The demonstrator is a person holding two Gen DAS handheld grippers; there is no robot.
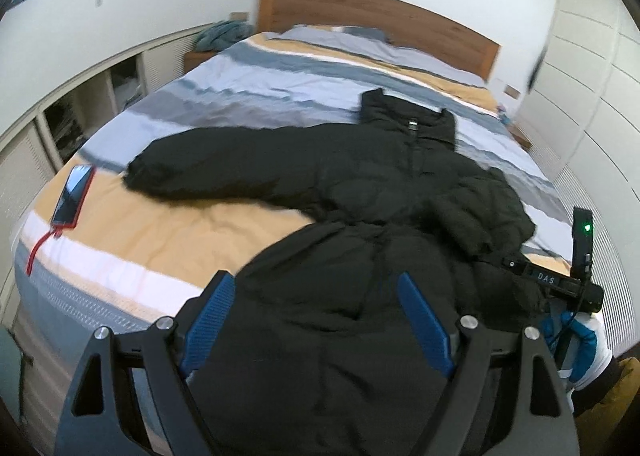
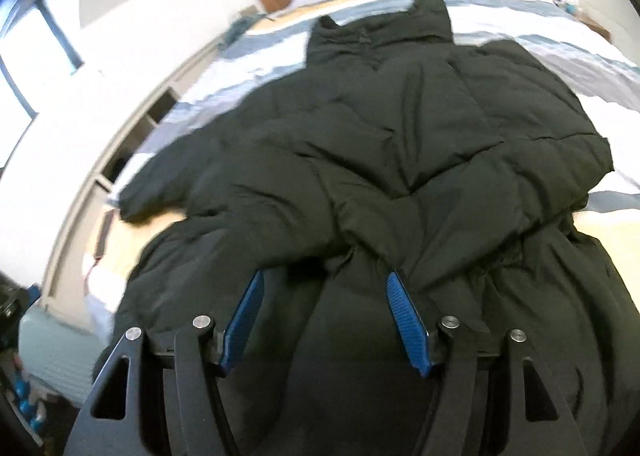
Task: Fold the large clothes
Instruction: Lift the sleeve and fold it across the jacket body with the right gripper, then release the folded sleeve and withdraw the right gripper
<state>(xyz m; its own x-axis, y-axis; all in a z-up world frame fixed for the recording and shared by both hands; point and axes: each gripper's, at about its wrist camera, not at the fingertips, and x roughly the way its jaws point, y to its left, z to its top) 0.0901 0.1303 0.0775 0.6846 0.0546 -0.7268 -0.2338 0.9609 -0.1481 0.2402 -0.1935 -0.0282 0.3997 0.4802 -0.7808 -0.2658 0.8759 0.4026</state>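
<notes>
Black coat (image 1: 360, 192) lies flat on bed (image 1: 168, 232), collar toward headboard (image 1: 372, 16), one sleeve stretched toward phone (image 1: 74, 192). Left tongs (image 1: 316, 288) spread wide over coat hem, nothing between them. Right tongs (image 2: 324, 284) also wide, above the coat's waist, empty

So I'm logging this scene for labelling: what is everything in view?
coat: 1, black, spread on the bed, one sleeve out to the left, other folded over the body
phone: 1, red case, on the bed left of the coat, red cable attached
bed: 1, striped blue, white and tan cover
headboard: 1, brown wood, far end
left gripper: 1, blue pads, open over the coat hem
right gripper: 1, blue pads, open over the coat
</notes>
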